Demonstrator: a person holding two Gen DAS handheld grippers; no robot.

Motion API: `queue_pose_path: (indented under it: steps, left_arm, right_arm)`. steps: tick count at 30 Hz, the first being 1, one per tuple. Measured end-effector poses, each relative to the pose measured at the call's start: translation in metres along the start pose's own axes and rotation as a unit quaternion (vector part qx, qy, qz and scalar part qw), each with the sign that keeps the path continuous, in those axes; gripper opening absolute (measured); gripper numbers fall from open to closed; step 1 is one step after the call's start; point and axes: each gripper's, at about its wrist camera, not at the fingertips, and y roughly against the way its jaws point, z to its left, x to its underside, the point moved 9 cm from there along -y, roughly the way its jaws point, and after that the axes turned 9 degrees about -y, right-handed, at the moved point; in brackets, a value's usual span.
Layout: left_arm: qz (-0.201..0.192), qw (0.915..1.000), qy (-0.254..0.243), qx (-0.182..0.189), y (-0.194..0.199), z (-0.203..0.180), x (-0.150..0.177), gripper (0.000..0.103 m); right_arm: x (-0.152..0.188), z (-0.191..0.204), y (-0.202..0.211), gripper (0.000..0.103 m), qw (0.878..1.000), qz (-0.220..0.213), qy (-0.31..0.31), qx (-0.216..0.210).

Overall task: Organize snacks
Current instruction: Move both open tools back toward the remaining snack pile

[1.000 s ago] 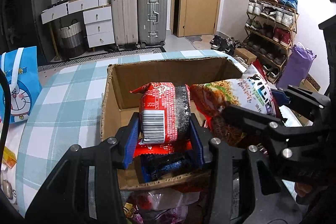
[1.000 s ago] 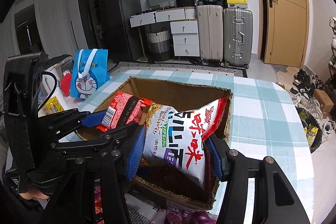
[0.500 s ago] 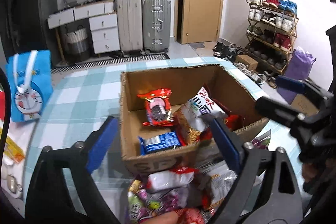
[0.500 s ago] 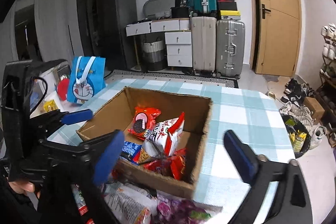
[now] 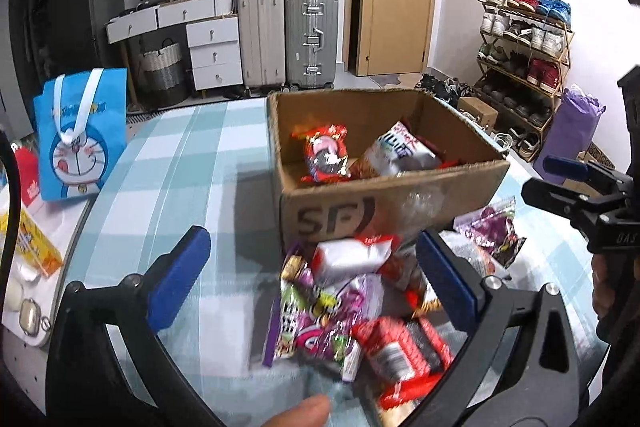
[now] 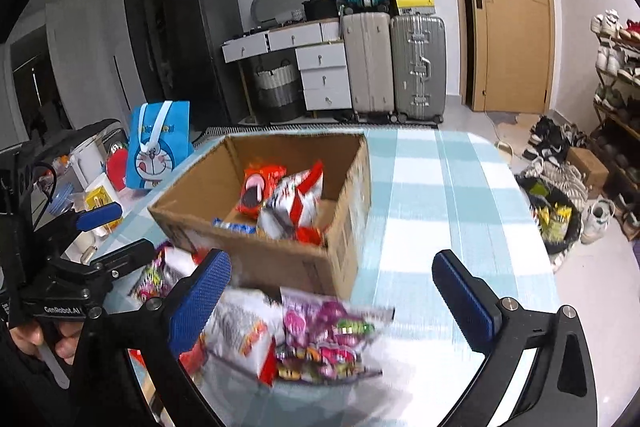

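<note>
Checked blue-and-white tablecloth [image 5: 168, 163] covers the table. Ahead of both grippers sits the cardboard box [image 5: 384, 199] with snack packets inside. The left gripper [image 5: 316, 279] and right gripper [image 6: 332, 291] both gape wide, holding nothing, each above the loose snack pile [image 5: 348, 311] just below its fingers.

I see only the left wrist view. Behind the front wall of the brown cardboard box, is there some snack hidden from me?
Observer: Yes. A flat blue packet lies inside the brown cardboard box, close to its front wall.
Operator: And the right gripper? I see only one blue pad.
Observer: The right gripper is wide open and holds nothing. A purple candy bag lies on the table in front of it.
</note>
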Motion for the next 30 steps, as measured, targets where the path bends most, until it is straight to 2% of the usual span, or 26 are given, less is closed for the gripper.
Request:
queue_pose_path:
  steps: [3, 5, 8, 17, 30]
  left_arm:
    - [0.005, 0.9999, 0.007, 0.013, 0.001, 0.002, 0.013, 0.102]
    - [0.008, 0.9999, 0.009, 0.003, -0.001, 0.005, 0.018, 0.102]
    - [0.019, 0.9997, 0.009, 0.009, -0.005, 0.003, 0.025, 0.102]
    - [0.048, 0.9987, 0.016, 0.008, -0.026, 0.006, 0.028, 0.102]
    - [0.067, 0.9975, 0.020, 0.007, -0.038, 0.014, 0.036, 0.102]
  right_arm:
    - [0.010, -0.001, 0.000, 0.102, 1.000, 0.006, 0.006, 0.004]
    - [0.015, 0.002, -0.004, 0.102, 1.000, 0.018, 0.018, 0.008]
    - [0.020, 0.001, -0.007, 0.102, 0.999, 0.021, 0.022, 0.012]
    - [0.030, -0.011, -0.023, 0.102, 0.999, 0.048, 0.011, 0.023]
    - [0.040, -0.032, -0.041, 0.102, 0.996, 0.079, -0.016, 0.024]
